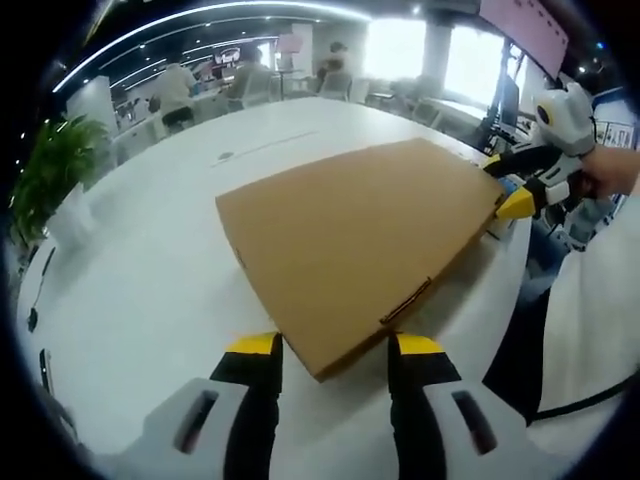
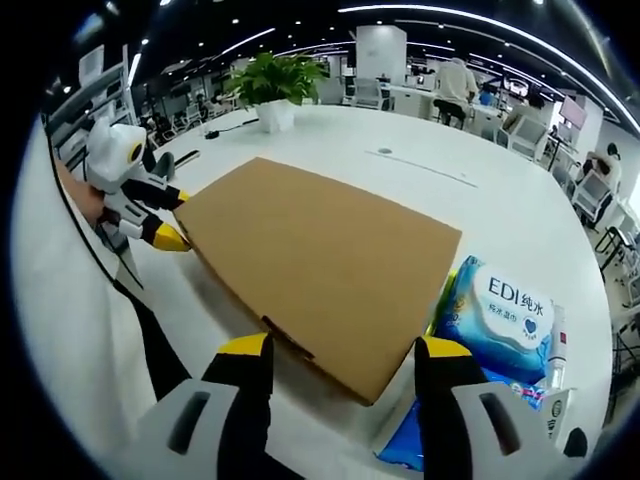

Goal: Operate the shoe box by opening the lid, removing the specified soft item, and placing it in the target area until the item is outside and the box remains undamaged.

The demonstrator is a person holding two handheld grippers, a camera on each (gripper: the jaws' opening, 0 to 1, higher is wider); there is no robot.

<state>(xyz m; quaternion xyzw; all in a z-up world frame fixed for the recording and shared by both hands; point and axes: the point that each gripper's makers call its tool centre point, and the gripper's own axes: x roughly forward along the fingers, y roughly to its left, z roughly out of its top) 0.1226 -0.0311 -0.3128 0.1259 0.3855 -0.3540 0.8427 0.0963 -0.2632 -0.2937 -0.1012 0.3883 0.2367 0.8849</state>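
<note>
On the white counter (image 1: pixel 150 260) lies the shoe box (image 1: pixel 360 245), flat, brown cardboard, lid down and closed. Each of its two near corners sits between the fingers of one gripper.

Left gripper (image 1: pixel 335 350): fingers spread apart, nothing clamped. The box corner sits in the gap, and whether a finger touches the cardboard cannot be told. In the right gripper view the same gripper (image 2: pixel 178 240) appears at the far corner, its yellow tips against the lid edge.

Right gripper (image 2: pixel 345 355): fingers likewise spread, holding nothing, with the near corner of the box between them. In the left gripper view it stands at the box's far corner.

Judgement: the paired placement at opposite corners looks like preparation to lift the lid evenly, which would spare the cardboard from twisting or tearing. The lid is not yet raised, so the soft item inside (if it is inside) cannot be seen.

Just beside the box, on the right gripper's side, rests a blue pack of wet wipes (image 2: pixel 500 320) with white lettering. It touches or nearly touches the box wall.

Beyond the box a potted plant (image 2: pixel 275 85) stands at the counter's far end. The room is an open office: ceiling light strips, desks, chairs, and seated people in the background.
</note>
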